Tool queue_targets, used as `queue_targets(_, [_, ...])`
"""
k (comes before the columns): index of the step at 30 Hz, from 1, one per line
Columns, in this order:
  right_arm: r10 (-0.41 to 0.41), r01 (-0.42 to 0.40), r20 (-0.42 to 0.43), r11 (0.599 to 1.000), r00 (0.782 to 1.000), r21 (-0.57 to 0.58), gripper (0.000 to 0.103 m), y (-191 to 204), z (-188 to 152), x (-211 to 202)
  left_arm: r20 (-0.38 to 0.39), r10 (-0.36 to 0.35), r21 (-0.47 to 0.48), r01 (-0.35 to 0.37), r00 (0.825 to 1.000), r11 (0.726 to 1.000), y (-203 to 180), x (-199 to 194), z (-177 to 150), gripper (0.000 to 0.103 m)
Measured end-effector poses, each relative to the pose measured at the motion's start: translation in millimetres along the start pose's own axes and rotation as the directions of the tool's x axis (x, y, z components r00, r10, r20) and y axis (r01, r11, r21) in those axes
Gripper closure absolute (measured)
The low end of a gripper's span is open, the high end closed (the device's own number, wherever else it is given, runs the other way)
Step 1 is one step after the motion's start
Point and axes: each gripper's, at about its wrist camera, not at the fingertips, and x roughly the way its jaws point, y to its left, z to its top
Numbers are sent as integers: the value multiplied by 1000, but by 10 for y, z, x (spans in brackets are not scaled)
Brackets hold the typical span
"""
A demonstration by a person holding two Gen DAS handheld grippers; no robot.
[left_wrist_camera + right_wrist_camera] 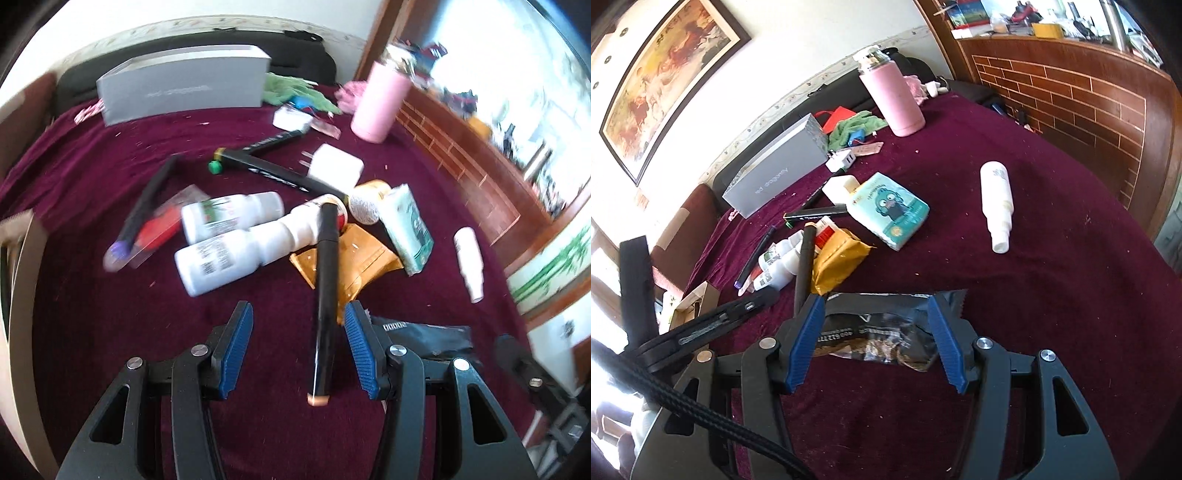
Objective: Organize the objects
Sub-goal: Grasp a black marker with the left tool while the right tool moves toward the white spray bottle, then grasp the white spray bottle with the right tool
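A pile of small objects lies on a maroon cloth (pixel 110 155). My left gripper (pixel 297 332) is open; a black marker (pixel 325 295) with a tan cap lies between its fingers, nearer the right pad, its far end resting on two white bottles (pixel 229 251) and a yellow pouch (pixel 354 258). My right gripper (pixel 875 332) is open with its pads either side of a black foil packet (pixel 882 332) lying flat on the cloth. The marker also shows in the right wrist view (pixel 805 266), just left of that gripper.
A grey box (pixel 184 85), a pink flask (pixel 380 103), a white charger (pixel 334 166), a tissue pack (pixel 890 210), a white spray bottle (pixel 997 203), other markers (pixel 144 210) and a green cloth (pixel 853 125) lie around. A cardboard box (pixel 694 299) stands at the left edge.
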Motion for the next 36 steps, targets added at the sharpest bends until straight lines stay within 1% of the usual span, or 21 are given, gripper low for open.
queue_targets(2, [1, -1, 3, 1000, 1000, 8, 46, -49, 13, -14, -19, 6, 38, -5, 1000, 999, -80, 124, 24, 58])
queue_targets(5, [2, -2, 4, 1000, 1000, 15, 46, -103, 36, -24, -30, 42, 86, -39, 999, 996, -159, 245, 31, 58])
queue_targets(6, [4, -5, 2, 1000, 1000, 22, 46, -127, 43, -22, -27, 54, 98, -51, 998, 994, -184, 275, 31, 60])
queue_targets(8, [6, -6, -2, 1000, 1000, 29, 46, -150, 53, -6, -25, 63, 103, -60, 998, 993, -196, 303, 25, 71])
queue_targets(9, [7, -7, -4, 1000, 1000, 31, 46, -153, 57, 6, -43, 50, 104, -45, 998, 994, -195, 331, 16, 84])
queue_targets(10, [8, -8, -7, 999, 1000, 34, 46, -162, 58, 14, -44, 64, 114, -59, 997, 992, -206, 340, 3, 89])
queue_targets(12, [11, -10, -14, 999, 1000, 40, 46, -172, 59, 40, -43, 94, 152, -86, 995, 985, -247, 343, -23, 92])
queue_targets(18, [3, -2, -45, 1000, 999, 25, 46, -133, 49, 99, -33, 35, 115, -31, 999, 993, -130, 163, -95, 92])
queue_targets(22, [8, -6, -58, 1000, 998, 29, 46, -115, 69, 117, -17, 26, 74, -25, 1000, 997, 32, -15, -166, 92])
queue_targets(25, [8, -6, -64, 1000, 998, 30, 46, -86, 74, 120, -28, -3, 46, 4, 1000, 999, 161, -149, -275, 92])
queue_targets(28, [10, -9, -71, 1000, 997, 19, 46, -35, 67, 129, -25, 20, 52, -18, 999, 998, 239, -262, -419, 92])
queue_targets(31, [12, -15, -103, 999, 995, -31, 45, 114, 95, 202, -27, 20, 36, -19, 999, 999, 327, -339, -528, 92])
queue_targets(32, [10, -18, -117, 998, 993, -65, 45, 207, 123, 238, -23, 22, 27, -22, 999, 999, 360, -368, -559, 92])
queue_targets(34, [-3, -18, -145, 990, 989, -140, 39, 398, 175, 327, -18, 29, 13, -29, 999, 999, 418, -415, -614, 92])
queue_targets(36, [-23, -16, -173, 976, 985, -219, 38, 581, 219, 447, -20, 35, -5, -36, 999, 999, 483, -442, -667, 92])
